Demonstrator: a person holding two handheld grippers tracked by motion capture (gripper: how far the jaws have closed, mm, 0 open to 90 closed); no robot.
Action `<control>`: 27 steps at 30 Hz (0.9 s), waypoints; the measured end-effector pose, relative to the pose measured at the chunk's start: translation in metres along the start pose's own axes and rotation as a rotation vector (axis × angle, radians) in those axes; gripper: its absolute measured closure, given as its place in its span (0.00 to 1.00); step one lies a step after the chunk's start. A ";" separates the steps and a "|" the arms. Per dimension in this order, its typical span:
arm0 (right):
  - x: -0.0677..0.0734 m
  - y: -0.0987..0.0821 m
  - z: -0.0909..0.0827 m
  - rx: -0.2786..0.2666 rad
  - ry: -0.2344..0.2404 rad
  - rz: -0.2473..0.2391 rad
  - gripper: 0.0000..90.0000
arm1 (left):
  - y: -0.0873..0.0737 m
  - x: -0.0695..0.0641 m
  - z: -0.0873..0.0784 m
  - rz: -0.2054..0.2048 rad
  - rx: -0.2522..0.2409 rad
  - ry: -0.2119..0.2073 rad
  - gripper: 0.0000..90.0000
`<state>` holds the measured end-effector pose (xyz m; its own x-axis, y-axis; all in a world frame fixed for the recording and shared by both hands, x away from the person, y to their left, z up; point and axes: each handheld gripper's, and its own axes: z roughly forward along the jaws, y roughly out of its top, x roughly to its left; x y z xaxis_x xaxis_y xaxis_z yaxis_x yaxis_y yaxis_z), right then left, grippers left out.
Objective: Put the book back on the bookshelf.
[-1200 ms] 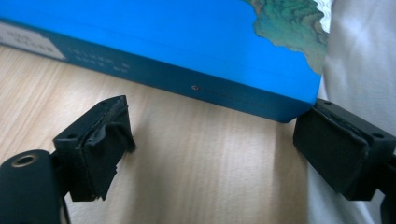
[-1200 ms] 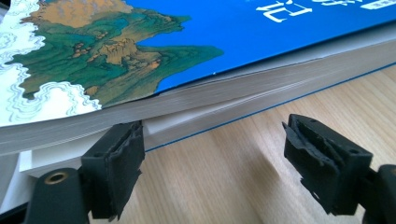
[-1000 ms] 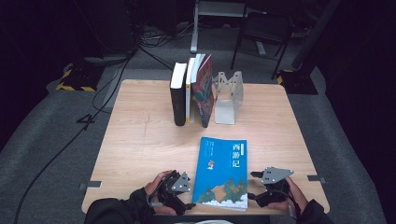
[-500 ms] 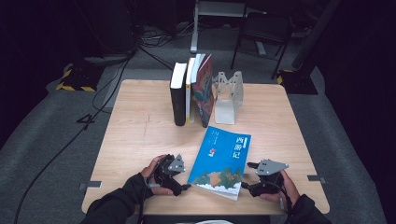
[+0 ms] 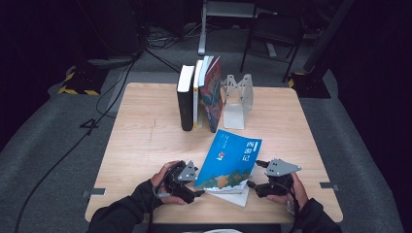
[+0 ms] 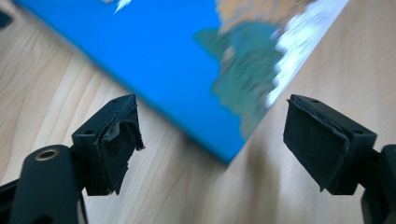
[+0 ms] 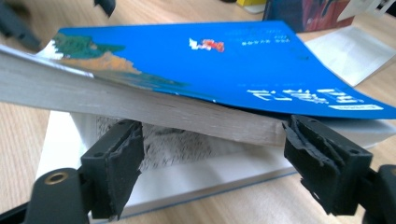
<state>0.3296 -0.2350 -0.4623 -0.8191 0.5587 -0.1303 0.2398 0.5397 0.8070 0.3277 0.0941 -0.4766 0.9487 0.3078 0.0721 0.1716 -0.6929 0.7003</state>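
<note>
High view: a blue book (image 5: 230, 161) lies near the front edge of the tabletop (image 5: 145, 141), partly opened, its cover lifted off the lower pages. The left gripper (image 5: 193, 187) sits at its left corner, the right gripper (image 5: 253, 177) at its right edge, apparently working the book off the flat. Behind, three books (image 5: 199, 94) stand against a bookend (image 5: 238, 99), likely its destination.

Left gripper view: the jaws, which have just been closing a little, stand wide, nothing between them; the book's corner lies just ahead.

Right gripper view: wide-open jaws flank the raised page block, gripping nothing.
</note>
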 end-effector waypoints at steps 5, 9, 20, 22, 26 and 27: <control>-0.001 0.008 0.001 -0.027 -0.011 0.008 0.21 | 0.017 -0.007 0.009 0.028 -0.023 0.007 0.25; -0.001 0.014 0.003 -0.038 -0.019 0.003 0.21 | 0.029 -0.012 0.020 0.044 -0.026 -0.015 0.25; 0.000 0.020 0.003 -0.049 -0.042 -0.018 0.20 | 0.041 -0.029 0.023 0.059 -0.045 -0.013 0.26; 0.001 0.020 0.003 -0.049 -0.046 -0.022 0.20 | 0.043 -0.030 0.027 0.052 -0.040 0.009 0.27; 0.002 0.021 0.003 -0.046 -0.050 -0.020 0.20 | 0.045 -0.028 0.030 0.036 -0.046 0.048 0.44; 0.001 0.021 0.003 -0.048 -0.050 -0.019 0.20 | 0.046 -0.026 0.029 0.027 -0.054 0.058 0.44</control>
<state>0.3350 -0.2212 -0.4477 -0.7960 0.5799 -0.1735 0.1981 0.5204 0.8306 0.3190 0.0355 -0.4668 0.9355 0.3281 0.1314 0.1302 -0.6654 0.7350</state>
